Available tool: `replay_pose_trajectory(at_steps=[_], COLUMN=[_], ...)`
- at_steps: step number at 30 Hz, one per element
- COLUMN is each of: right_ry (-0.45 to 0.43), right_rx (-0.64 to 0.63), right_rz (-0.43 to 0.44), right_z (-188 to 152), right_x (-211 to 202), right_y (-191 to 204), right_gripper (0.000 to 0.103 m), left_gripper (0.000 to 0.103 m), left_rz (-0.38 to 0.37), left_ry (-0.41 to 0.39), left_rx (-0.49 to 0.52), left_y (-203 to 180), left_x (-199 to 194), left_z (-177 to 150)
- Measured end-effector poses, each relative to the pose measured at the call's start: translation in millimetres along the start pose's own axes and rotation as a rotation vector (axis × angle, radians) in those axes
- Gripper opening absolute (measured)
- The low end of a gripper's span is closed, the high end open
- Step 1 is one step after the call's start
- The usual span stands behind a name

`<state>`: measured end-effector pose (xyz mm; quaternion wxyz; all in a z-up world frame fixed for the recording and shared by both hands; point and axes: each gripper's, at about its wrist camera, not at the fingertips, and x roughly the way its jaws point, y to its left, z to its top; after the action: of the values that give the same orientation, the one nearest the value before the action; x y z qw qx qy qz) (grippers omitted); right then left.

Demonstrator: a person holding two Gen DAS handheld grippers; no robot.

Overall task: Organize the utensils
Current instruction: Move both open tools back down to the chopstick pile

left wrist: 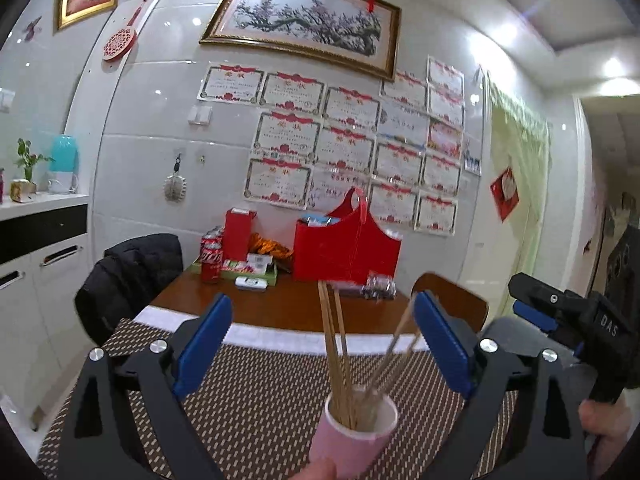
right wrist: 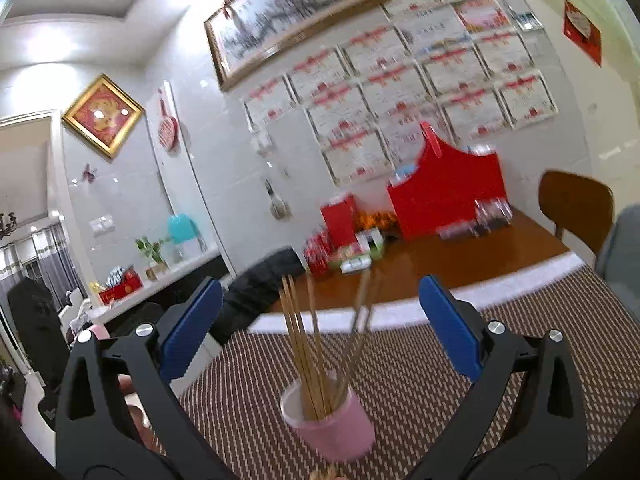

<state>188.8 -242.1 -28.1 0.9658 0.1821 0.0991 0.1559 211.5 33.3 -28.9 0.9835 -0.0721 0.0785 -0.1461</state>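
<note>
Both grippers are standing wide open right now. In the left wrist view, the left gripper (left wrist: 322, 344) is spreading its blue pads (left wrist: 204, 346) far apart, and nothing is pressing against them. Between and below those pads, a pink cup (left wrist: 352, 436) is sitting on the woven placemat (left wrist: 256, 396), upright, with a bundle of wooden chopsticks (left wrist: 336, 360) standing in it. The sticks are fanning out: a few are rising nearly straight, a couple are leaning toward the right pad, though whether they are touching it is hard to tell through the blur. A fingertip is showing at the bottom edge, just beside the cup's base.

Over at the right edge of that same view, the right gripper (left wrist: 536, 308) is poking in, black body and blue pad, with a hand (left wrist: 604, 432) wrapping its grip below.

Switching to the right wrist view, the right gripper (right wrist: 320, 328) is also gaping wide, blue pads (right wrist: 450, 328) well apart and holding nothing. The cup (right wrist: 332, 424) is sitting between the fingers, low in the picture, on the placemat (right wrist: 440, 400), and the chopsticks (right wrist: 308, 352) are sticking up out of it, clear of both pads.

Behind the mat, the wooden table (left wrist: 280, 300) is carrying a red basket (left wrist: 344, 248) and soda cans (left wrist: 211, 258) near the wall. The background is smearing in this view.
</note>
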Motion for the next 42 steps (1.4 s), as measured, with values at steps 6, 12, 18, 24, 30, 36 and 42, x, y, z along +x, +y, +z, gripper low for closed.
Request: replay_pose_trajectory(at_steps=[6, 12, 18, 24, 30, 36, 42], right_ry=[0.134, 0.269, 0.369, 0.503, 0.555, 0.563, 0.578], right_rx=[0.023, 0.016, 0.029, -0.019, -0.056, -0.065, -0.07], right_rz=[-0.065, -0.093, -0.091, -0.105, -0.126, -0.13, -0.133], right_z=[-24, -54, -90, -120, -133, -135, -138], right_x=[-21, -34, -32, -16, -9, -9, -8], right_y=[-13, -20, -26, -28, -26, -26, -28], right_gripper=[0.097, 0.097, 0.097, 0.097, 0.097, 0.097, 0.097], left_gripper=[0.091, 0.091, 0.091, 0.091, 0.091, 0.091, 0.091], left_rz=[0.033, 0.039, 0.036, 0.025, 0.025, 0.02, 0.019], left_ry=[0.128, 0.263, 0.402, 0.509, 0.683, 0.815, 0.869], left_rx=[0.032, 0.052, 0.061, 0.093, 0.104, 0.113, 0.164], left_y=[-12, -13, -10, -10, -7, -14, -27], left_x=[-23, -36, -37, -28, -13, -3, 2], left_z=[-20, -45, -85, -127, -158, -182, -202])
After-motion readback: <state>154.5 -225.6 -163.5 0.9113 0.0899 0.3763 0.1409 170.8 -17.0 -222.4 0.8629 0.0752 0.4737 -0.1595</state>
